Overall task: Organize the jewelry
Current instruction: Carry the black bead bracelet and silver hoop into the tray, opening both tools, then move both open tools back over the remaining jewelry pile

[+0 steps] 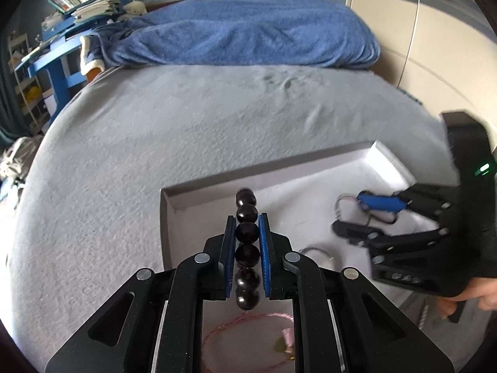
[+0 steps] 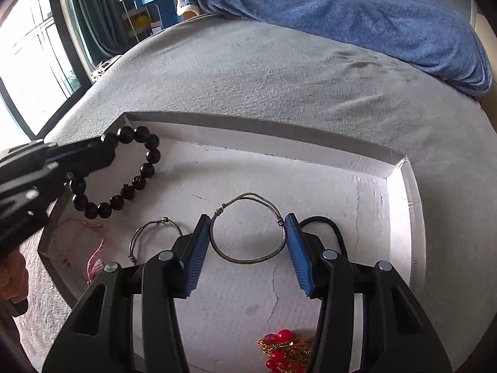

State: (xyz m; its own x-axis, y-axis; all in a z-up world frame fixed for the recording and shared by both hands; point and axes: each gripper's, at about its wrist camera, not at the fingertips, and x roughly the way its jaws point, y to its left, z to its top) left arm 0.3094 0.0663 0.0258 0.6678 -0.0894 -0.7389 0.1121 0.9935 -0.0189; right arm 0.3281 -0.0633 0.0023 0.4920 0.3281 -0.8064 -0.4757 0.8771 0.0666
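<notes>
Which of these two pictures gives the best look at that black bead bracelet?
The right wrist view: there the black bead bracelet shows nearly its whole loop, hanging from the left gripper over the white tray. The left wrist view shows it only edge-on, as a single column of beads pinched between the blue pads.

open white floor mid-tray [image 2: 248,174], wire bangle [image 2: 146,236] lying left of the right gripper [image 2: 248,242], red beads [image 2: 279,351] near front, black cord [image 2: 329,227] on right, tray walls boxing everything in, grey blanket [image 2: 279,71] beyond totally free

Bright window [image 2: 34,59] daylight; fisheye-warped edges, slight blur.
</notes>
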